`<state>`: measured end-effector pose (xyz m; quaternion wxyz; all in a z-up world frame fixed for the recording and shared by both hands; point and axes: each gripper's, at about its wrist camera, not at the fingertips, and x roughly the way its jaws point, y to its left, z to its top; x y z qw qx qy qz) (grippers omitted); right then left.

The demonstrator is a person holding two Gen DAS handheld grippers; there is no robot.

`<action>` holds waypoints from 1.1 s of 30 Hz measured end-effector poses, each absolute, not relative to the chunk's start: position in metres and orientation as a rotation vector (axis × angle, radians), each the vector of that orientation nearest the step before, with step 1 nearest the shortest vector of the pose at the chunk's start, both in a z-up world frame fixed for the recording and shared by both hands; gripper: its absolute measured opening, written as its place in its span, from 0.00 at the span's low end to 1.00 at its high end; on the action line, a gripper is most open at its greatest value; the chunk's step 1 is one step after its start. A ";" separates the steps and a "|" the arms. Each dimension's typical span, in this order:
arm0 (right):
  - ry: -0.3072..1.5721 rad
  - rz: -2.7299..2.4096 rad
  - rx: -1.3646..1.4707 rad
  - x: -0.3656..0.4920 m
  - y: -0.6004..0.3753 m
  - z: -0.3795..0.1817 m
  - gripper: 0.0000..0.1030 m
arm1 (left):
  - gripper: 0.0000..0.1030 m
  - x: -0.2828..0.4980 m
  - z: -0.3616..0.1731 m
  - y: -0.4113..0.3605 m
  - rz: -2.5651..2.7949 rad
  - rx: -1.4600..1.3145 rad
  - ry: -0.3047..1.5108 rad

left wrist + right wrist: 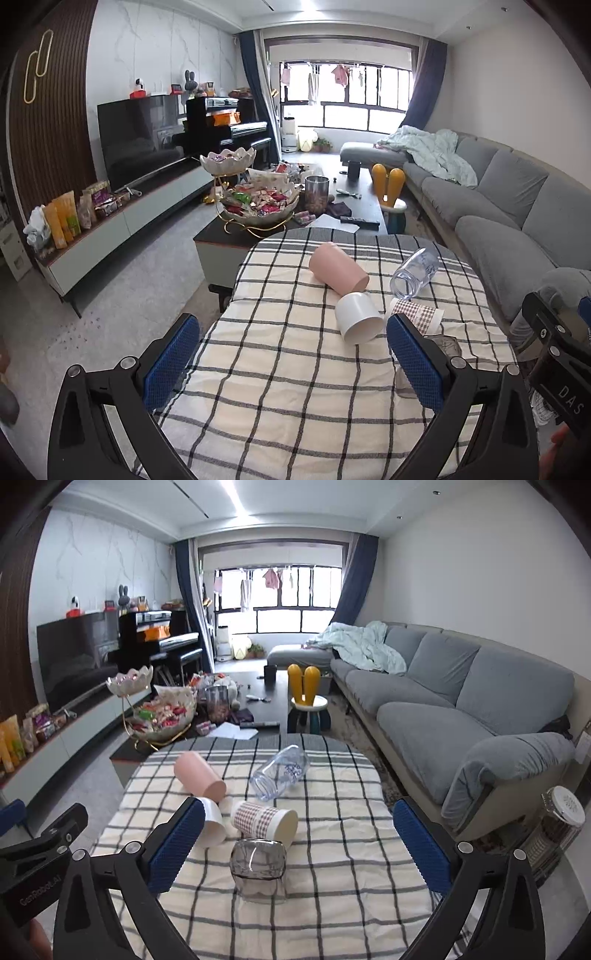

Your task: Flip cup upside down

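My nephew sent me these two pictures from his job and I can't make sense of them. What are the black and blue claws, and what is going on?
Nobody built a robot here: a person carries a hand-held gripper in each hand, with a wide-angle camera looking along its two blue fingers. One picture looks out from the left hand-held gripper, the other from the right hand-held gripper. Both are open and hold nothing.

Ahead is a table under a checked cloth. On it lie a pink cup, a white cup, a patterned paper cup, a clear bottle and a smoky glass, apparently all on their sides. The job is turning a cup upside down; none is gripped.
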<state>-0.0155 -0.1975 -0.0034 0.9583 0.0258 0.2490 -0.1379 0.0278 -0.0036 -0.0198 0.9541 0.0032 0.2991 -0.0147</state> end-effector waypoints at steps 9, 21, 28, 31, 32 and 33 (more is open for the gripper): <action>0.534 -0.266 0.090 -0.020 -0.203 0.000 0.99 | 1.00 0.016 -0.009 -0.005 -0.026 0.013 0.586; 0.522 -0.267 0.088 -0.027 -0.203 0.002 0.99 | 1.00 0.011 -0.005 -0.003 -0.033 0.014 0.576; 0.527 -0.269 0.094 -0.028 -0.202 0.004 0.99 | 1.00 0.008 -0.003 -0.006 -0.038 0.012 0.571; 0.528 -0.272 0.097 -0.030 -0.202 0.007 0.99 | 1.00 0.006 -0.003 -0.007 -0.040 0.010 0.574; 0.529 -0.272 0.097 -0.030 -0.202 0.007 0.99 | 1.00 0.006 -0.003 -0.007 -0.040 0.010 0.573; 0.530 -0.272 0.099 -0.031 -0.202 0.008 0.99 | 1.00 0.006 -0.003 -0.007 -0.041 0.010 0.574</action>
